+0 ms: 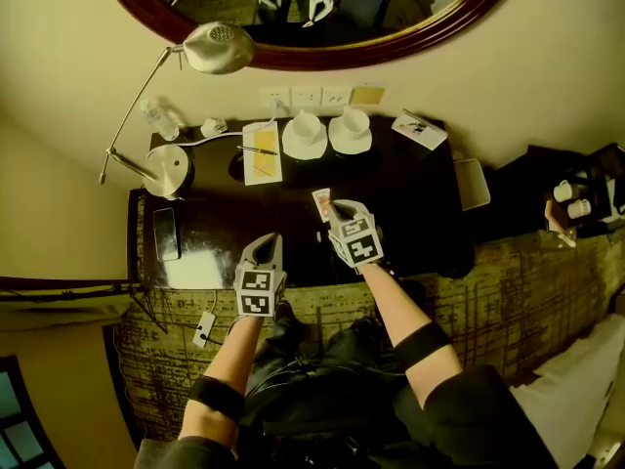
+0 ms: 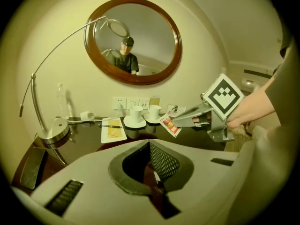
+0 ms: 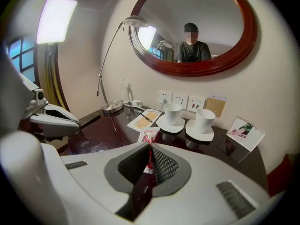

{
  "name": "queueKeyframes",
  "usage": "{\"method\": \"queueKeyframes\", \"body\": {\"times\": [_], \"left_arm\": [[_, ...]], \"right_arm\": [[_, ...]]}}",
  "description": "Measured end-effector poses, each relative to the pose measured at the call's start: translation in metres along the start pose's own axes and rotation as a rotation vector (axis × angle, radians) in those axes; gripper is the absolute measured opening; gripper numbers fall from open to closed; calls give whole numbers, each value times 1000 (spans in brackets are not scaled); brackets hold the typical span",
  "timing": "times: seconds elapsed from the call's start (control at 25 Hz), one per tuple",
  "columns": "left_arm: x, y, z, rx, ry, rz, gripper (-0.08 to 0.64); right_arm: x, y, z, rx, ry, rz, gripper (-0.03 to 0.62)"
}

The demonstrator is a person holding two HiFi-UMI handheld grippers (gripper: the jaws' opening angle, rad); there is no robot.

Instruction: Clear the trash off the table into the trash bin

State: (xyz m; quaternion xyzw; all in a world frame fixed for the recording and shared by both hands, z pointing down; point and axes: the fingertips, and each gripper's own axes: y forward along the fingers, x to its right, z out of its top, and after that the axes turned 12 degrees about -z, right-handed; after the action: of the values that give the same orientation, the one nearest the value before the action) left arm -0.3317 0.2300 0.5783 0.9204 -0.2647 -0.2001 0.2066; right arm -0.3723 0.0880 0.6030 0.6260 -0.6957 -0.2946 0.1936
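Dark desk [image 1: 410,213] under round mirror [image 1: 322,59]. Right gripper [image 1: 335,210] pinches wrapper [image 1: 320,201]. Wrapper juts ahead of tips, long axis along jaws, seemingly clear of desktop. Left gripper [image 1: 265,252] pressed together, empty, just beside on left. Bin not in sight, so direction of carry unknown.

Dim yellowish light, fisheye edges (vignette in 2 views).

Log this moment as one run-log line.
left tongs: shut, empty | right tongs: shut on red-and-white packet, held over dark table | packet not yet binned
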Motion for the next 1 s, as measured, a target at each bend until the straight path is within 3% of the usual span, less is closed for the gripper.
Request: {"method": "queueKeyframes", "body": {"times": [0.36, 0.56, 0.76, 1.0], "left_arm": [[17, -10, 23, 48, 28, -13, 2], [36, -8, 33, 46, 67, -54, 2], [85, 21, 45, 14, 131, -165, 2], [178, 72, 49, -32, 240, -360, 2]], "right_arm": [[18, -98, 0, 159, 218, -59, 29], [26, -131, -14, 185, 251, -93, 29], [58, -160, -33, 201, 302, -171, 29], [117, -213, -85, 203, 394, -331, 29]]}}
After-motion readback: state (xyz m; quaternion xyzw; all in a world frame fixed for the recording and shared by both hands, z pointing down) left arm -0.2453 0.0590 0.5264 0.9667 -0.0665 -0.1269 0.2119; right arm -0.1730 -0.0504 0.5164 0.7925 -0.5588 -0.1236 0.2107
